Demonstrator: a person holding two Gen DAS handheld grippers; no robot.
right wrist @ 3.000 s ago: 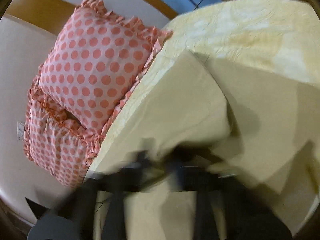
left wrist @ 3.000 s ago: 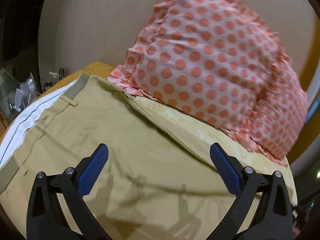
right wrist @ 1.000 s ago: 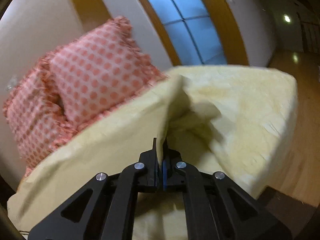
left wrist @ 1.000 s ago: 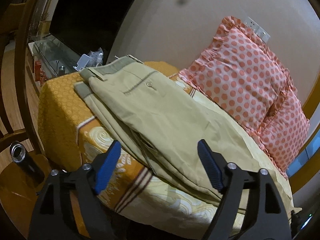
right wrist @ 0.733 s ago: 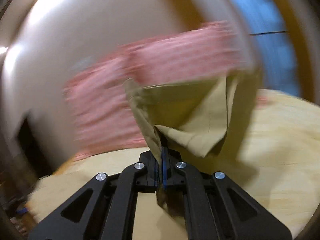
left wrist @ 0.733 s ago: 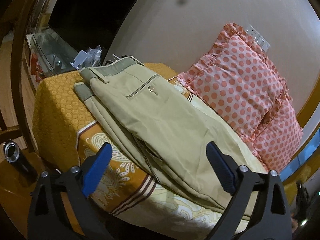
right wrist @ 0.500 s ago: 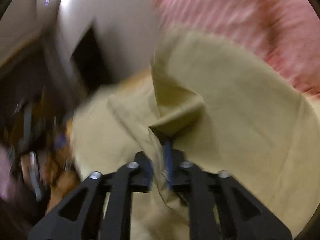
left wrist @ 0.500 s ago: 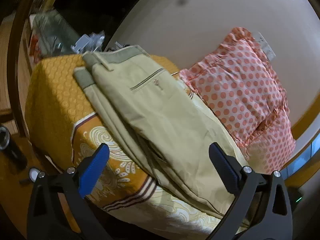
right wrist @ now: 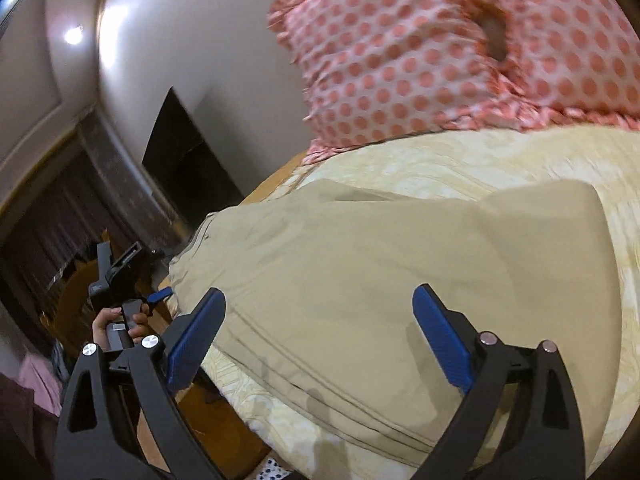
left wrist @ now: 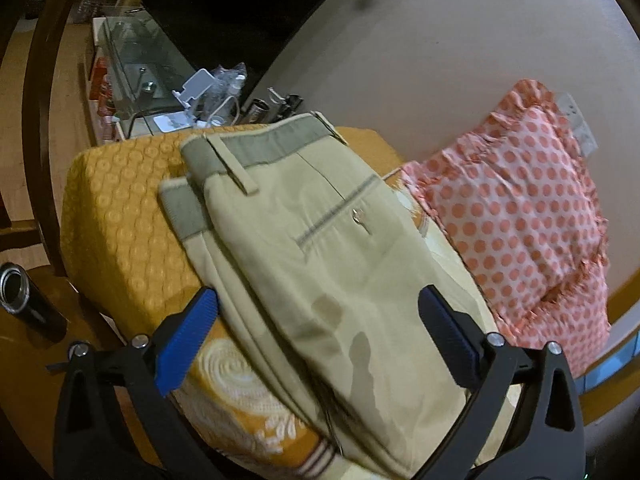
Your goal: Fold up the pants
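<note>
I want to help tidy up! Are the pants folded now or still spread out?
Folded. The pants lie doubled on the bed, stacked edges showing along one side, and both open grippers, left and right, hold nothing.

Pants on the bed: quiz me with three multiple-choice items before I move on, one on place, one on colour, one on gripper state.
1. Where does the waistband of the pants lie?
A. on the orange end of the bedspread
B. on the pillow
C. on the floor

2. What colour are the dots on the pillow?
A. blue
B. coral red
C. green

3. How are the left gripper and right gripper set?
A. both shut on the cloth
B. only the right one shut
C. both open, holding nothing

Answers:
1 A, the grey-green band rests over the orange patterned cover.
2 B, coral-red dots on a pale ground.
3 C, each view shows blue pads spread wide above the pants.
</note>
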